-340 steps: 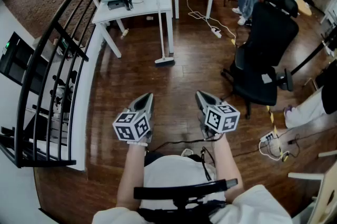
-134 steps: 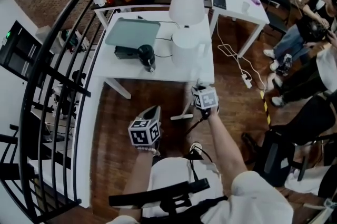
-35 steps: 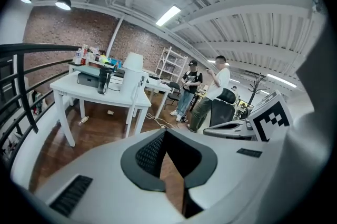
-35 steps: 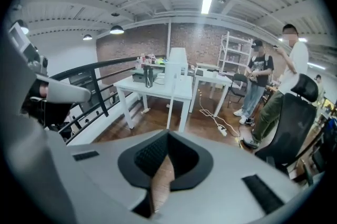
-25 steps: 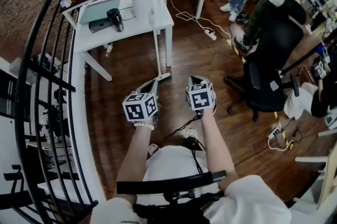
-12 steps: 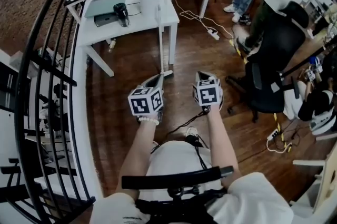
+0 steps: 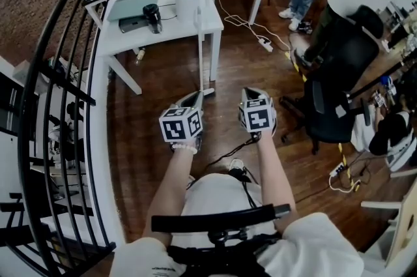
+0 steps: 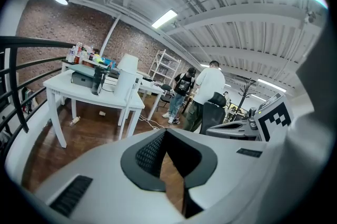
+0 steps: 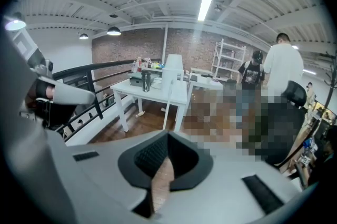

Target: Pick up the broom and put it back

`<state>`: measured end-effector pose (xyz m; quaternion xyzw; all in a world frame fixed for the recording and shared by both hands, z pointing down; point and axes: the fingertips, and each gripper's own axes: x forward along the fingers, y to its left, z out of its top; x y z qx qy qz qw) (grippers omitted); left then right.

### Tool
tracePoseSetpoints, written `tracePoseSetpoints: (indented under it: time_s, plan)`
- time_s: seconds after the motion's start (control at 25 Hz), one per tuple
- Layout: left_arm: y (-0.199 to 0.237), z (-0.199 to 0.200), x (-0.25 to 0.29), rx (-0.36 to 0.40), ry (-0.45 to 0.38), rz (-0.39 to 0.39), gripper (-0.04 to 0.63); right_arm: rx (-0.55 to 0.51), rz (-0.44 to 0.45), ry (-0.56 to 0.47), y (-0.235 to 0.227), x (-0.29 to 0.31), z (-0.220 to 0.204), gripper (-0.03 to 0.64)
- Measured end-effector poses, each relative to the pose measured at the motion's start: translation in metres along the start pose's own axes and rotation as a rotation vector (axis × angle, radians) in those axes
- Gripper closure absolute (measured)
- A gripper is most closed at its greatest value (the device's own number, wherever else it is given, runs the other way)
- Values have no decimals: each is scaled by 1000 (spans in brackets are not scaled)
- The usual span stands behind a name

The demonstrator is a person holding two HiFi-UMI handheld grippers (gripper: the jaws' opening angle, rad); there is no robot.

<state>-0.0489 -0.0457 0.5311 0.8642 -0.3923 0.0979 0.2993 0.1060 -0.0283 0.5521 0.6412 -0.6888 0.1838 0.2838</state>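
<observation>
Plainly, left tool and right tool both closed; broom at white table.

Glossy wood floor; matt white table.

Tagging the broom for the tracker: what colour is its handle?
White. The broom leans on the white table. Clearest in the head view.
</observation>
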Motion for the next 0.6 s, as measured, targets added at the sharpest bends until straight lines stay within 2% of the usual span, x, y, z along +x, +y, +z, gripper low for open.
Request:
tracePoseSetpoints:
  time_s: [0.6]
  plan:
    - [-4,0,5,1,4,5,601,4,16,-7,-5,-1,2,609]
